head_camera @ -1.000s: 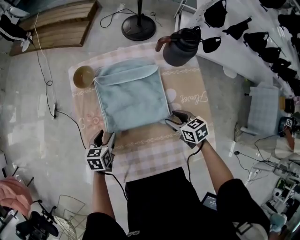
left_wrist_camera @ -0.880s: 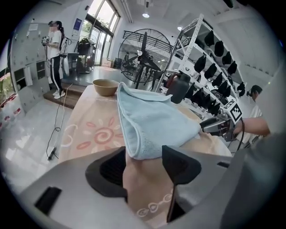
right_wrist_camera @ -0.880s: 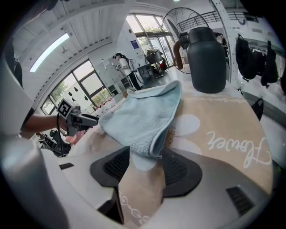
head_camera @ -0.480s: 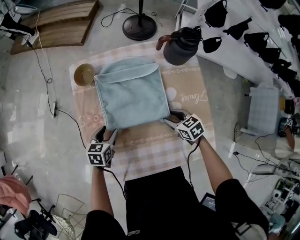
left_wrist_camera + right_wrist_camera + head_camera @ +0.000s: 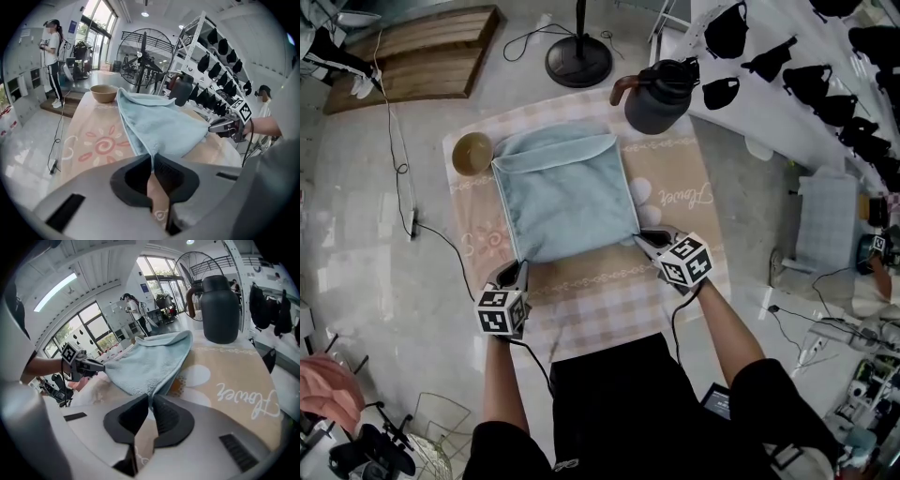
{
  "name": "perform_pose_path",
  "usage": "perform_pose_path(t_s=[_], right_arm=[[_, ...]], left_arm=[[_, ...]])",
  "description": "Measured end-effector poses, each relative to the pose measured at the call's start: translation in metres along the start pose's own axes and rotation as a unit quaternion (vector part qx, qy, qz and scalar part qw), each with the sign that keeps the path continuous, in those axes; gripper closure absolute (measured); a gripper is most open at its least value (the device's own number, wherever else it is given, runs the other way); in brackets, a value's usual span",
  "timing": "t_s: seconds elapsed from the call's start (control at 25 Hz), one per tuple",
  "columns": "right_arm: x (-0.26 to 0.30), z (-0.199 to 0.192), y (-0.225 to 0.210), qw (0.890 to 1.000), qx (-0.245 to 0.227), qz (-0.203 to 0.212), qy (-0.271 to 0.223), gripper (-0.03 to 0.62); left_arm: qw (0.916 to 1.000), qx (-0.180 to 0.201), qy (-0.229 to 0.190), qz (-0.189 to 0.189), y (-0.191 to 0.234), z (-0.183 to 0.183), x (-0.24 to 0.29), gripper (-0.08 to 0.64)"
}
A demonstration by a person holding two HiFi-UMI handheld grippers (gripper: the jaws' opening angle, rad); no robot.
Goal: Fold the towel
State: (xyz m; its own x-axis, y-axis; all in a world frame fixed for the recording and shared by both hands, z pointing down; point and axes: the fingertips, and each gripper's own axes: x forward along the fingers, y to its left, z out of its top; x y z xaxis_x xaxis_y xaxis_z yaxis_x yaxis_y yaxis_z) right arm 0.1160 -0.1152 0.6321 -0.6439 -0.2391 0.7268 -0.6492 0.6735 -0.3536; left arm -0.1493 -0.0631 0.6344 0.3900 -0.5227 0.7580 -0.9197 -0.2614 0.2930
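With jaws just closed, left gripper [image 5: 516,269] and right gripper [image 5: 645,240] each pinch a near corner of the towel [image 5: 562,192]; bare surface [image 5: 600,295] lies at lower centre, below its edge.

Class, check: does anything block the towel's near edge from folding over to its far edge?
Nothing visible does. The towel has nothing on it; the bowl and jug stand beside its far corners, on the mat.

Glossy pale floor [image 5: 347,281], wooden pallet [image 5: 422,52]
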Motion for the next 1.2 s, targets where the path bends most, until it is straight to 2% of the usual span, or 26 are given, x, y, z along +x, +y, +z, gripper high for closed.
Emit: perform_pose_path(t_s=[0.28,0.48,0.64,0.92,1.2], right_arm=[[-0.029,0.012,0.018,1.0,0.002,0.006,-0.016,0.557],[-0.058,0.029,0.032,0.999,-0.002,-0.001,-0.036,0.558],[-0.069,0.026,0.043,0.999,-0.011,-0.012,-0.033,0.558],[-0.081,-0.01,0.068,0.999,-0.001,-0.028,-0.025,0.558],[-0.089,-0.074,0.097,0.999,0.032,-0.027,0.004,0.558]], left_arm=[[0.9987,-0.035,-0.033,-0.016,-0.008,0.013,-0.043,0.534],[0.9982,-0.025,-0.048,-0.025,-0.022,0.021,-0.073,0.534],[0.9982,-0.022,-0.049,-0.027,-0.027,0.014,-0.084,0.534],[0.998,-0.019,-0.049,-0.036,-0.042,-0.015,-0.102,0.534],[0.998,-0.028,-0.009,-0.056,-0.06,-0.079,-0.116,0.534]])
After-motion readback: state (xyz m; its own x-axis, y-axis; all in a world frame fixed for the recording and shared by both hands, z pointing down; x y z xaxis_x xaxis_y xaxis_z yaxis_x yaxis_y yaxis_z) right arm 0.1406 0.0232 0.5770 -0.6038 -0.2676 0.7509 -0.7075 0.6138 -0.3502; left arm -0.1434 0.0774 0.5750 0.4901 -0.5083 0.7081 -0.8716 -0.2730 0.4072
